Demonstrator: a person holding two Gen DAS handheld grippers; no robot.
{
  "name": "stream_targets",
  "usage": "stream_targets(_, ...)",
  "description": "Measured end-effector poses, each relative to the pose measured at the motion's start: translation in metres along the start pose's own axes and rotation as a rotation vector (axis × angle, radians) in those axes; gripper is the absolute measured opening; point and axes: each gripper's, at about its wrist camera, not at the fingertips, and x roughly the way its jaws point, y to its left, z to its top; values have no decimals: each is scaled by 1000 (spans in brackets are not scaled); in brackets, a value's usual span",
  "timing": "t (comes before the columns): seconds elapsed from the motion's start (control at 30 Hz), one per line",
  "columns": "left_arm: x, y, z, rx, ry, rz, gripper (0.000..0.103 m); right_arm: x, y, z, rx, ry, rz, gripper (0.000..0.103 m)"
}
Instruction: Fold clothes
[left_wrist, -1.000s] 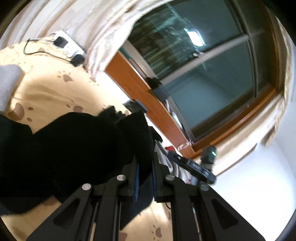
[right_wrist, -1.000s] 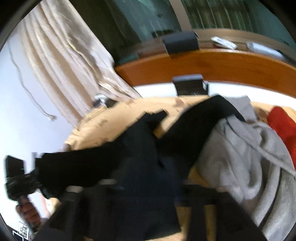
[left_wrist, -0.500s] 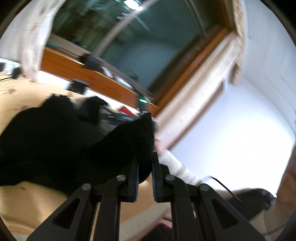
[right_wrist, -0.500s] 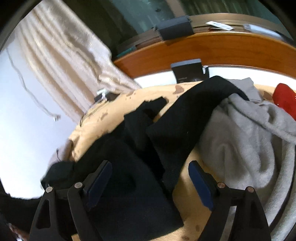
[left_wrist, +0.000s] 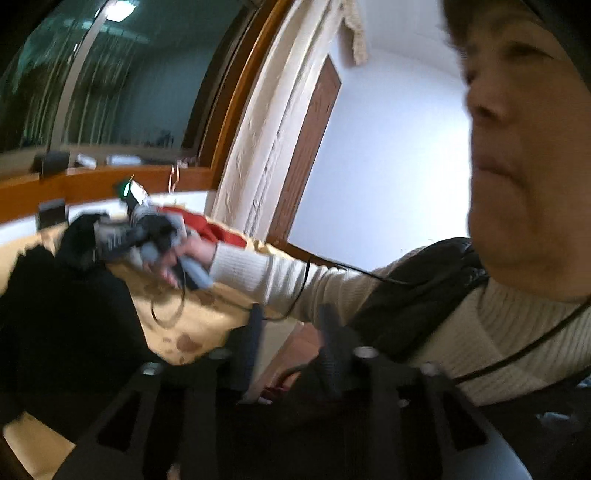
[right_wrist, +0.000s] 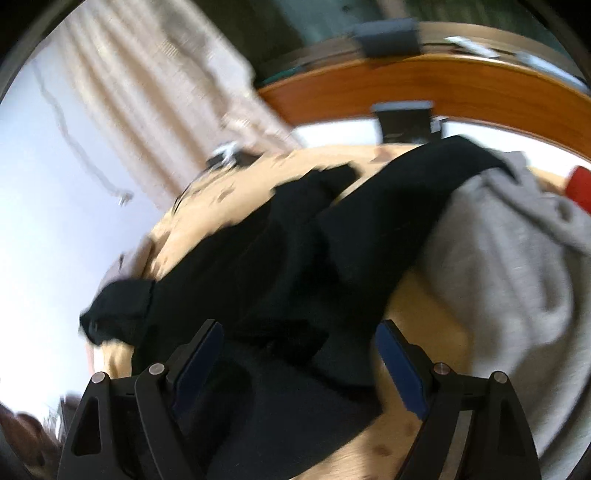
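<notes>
Right wrist view: the right tool (right_wrist: 299, 354) hangs spread wide over the black garment (right_wrist: 295, 266), which lies crumpled on the bed (right_wrist: 432, 317) beside a grey garment (right_wrist: 517, 266). Left tool (left_wrist: 290, 339) is opening, with nothing between its jaws.

We have let go of the black garment (left_wrist: 70, 317) with the left gripper (left_wrist: 290, 347); its fingers (left_wrist: 251, 343), clamped on the cloth a second ago, are opening with nothing between them; our right gripper (right_wrist: 301, 369) has widened and dropped closer over the garment.
</notes>
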Motion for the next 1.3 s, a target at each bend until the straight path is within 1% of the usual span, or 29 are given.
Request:
stream_targets(0.03, -1, 2, 2, 2, -14, 18, 65, 6, 7, -3, -27, 24, 5, 87)
stream_targets(0.1, -3, 12, 4, -25, -32, 48, 67, 23, 23, -12, -97, 100, -24, 87)
stream_targets(0.13, -4, 17, 5, -39, -41, 62, 68, 31, 30, -18, -131, 133, -53, 87)
stream_targets(0.17, -6, 24, 5, -60, -49, 78, 68, 35, 33, -22, -154, 152, -63, 87)
stream_targets(0.23, -5, 50, 2, -132, -57, 145, 72, 44, 36, -32, -188, 199, -55, 87)
stream_targets(0.27, -5, 63, 0, -169, -61, 179, 72, 46, 36, -36, -194, 222, -37, 87)
stream_targets(0.33, -5, 94, -4, -255, -67, 244, 73, 37, 39, -47, -239, 249, 1, 87)
stream_targets(0.4, -9, 125, -13, -350, -80, 267, 73, 25, 40, -57, -278, 283, 45, 87)
stream_targets(0.43, -11, 140, -17, -397, -87, 277, 73, 19, 40, -65, -300, 295, 40, 87)
stream_targets(0.47, -11, 152, -21, -434, -98, 279, 73, 12, 40, -72, -320, 306, 35, 87)
stream_targets(0.57, -10, 192, -33, -553, -138, 267, 73, -5, 35, -82, -314, 305, 6, 87)
stream_targets(0.63, -9, 221, -43, -648, -169, 235, 73, -12, 33, -85, -305, 300, -9, 87)
stream_targets(0.7, -4, 240, -49, -727, -197, 213, 73, -16, 36, -87, -322, 305, -37, 87)
stream_targets(0.77, -7, 250, -58, -780, -216, 208, 74, -17, 41, -88, -349, 308, -64, 87)
stream_targets(0.87, -10, 259, -67, -809, -229, 213, 75, -21, 48, -81, -362, 287, -85, 87)
stream_targets(0.97, -10, 262, -70, -807, -221, 249, 78, -26, 54, -58, -311, 219, -69, 87)
stream_targets(1.03, -10, 264, -71, -802, -213, 275, 78, -23, 54, -34, -221, 160, -69, 87)
stream_targets(1.1, -9, 265, -70, -802, -210, 288, 78, -15, 50, -14, -114, 117, -88, 87)
stream_targets(1.17, -7, 266, -69, -802, -207, 304, 78, -4, 45, -2, -69, 96, -149, 88)
stream_targets(1.2, -6, 268, -69, -803, -203, 314, 78, 8, 47, 5, -75, 97, -206, 88)
stream_targets(1.23, -5, 268, -68, -804, -200, 324, 78, 18, 49, 8, -88, 102, -244, 88)
stream_targets(1.3, -3, 269, -68, -805, -191, 340, 78, 47, 63, 10, -133, 124, -299, 87)
